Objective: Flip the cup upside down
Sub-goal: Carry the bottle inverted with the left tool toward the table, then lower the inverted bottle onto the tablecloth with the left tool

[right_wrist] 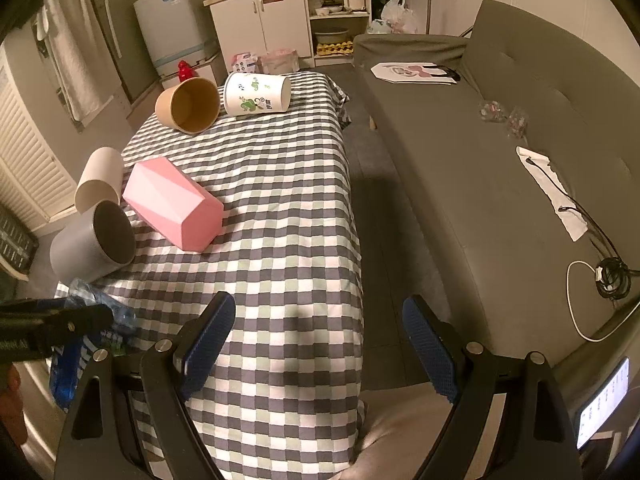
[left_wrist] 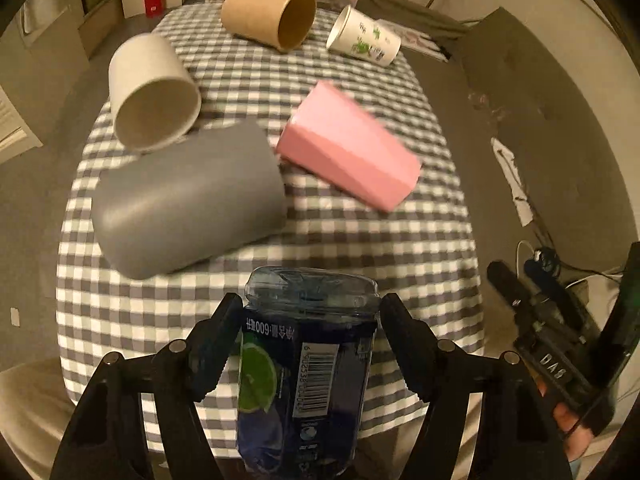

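My left gripper (left_wrist: 311,305) is shut on a blue see-through plastic bottle cup (left_wrist: 308,364) with a lime label, its print upside down and its closed end pointing away from me. It hangs over the near end of the checked table (left_wrist: 360,248). The right wrist view shows the same cup (right_wrist: 94,314) at the lower left, partly hidden by the left gripper (right_wrist: 60,322). My right gripper (right_wrist: 320,304) is open and holds nothing, over the table's near right corner. In the left wrist view the right gripper (left_wrist: 516,270) sits at the right, held by a hand.
Several cups lie on their sides on the table: grey (left_wrist: 188,200), cream (left_wrist: 152,92), pink faceted (left_wrist: 348,148), brown (left_wrist: 272,16), white printed (left_wrist: 364,36). A grey sofa (right_wrist: 500,184) runs along the right, with cables and papers on it. A narrow floor strip separates it from the table.
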Demonstrator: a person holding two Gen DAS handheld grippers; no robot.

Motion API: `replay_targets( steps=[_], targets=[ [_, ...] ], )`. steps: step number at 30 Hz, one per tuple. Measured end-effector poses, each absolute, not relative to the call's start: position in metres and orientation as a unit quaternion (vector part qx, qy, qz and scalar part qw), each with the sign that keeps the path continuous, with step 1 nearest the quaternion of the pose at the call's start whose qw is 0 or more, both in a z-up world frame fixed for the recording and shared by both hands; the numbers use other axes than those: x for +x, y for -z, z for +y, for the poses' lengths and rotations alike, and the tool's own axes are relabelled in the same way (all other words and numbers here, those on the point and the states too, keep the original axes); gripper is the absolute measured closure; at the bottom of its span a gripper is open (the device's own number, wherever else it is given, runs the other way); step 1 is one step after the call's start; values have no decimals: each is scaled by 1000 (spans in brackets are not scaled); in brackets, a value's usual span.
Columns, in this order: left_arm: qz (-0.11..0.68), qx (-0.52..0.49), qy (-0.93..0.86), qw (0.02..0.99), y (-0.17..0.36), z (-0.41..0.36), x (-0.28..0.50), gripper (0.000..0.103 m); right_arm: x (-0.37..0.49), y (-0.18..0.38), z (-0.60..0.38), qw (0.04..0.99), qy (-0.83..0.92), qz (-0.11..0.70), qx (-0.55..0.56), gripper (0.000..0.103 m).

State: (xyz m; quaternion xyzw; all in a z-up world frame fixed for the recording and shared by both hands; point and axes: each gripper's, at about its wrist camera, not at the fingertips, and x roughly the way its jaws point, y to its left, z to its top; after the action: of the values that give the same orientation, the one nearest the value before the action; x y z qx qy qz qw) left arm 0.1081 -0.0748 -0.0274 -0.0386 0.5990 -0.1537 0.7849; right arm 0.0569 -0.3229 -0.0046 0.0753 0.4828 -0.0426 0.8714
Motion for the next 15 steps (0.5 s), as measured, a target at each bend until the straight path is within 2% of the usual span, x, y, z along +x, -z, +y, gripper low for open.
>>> replay_targets(
  steps=[4, 8, 15],
  targets=[
    [536, -26, 149, 830, 4, -80, 104, 30, 58, 6, -325, 870, 43, 484, 78, 17],
    [424, -2, 139, 895, -11, -86, 81, 30, 59, 6, -324, 870, 45, 484, 78, 17],
    [374, 4, 142, 916, -3, -83, 53, 30, 58, 5, -324, 871, 47, 483, 74, 17]
  ],
)
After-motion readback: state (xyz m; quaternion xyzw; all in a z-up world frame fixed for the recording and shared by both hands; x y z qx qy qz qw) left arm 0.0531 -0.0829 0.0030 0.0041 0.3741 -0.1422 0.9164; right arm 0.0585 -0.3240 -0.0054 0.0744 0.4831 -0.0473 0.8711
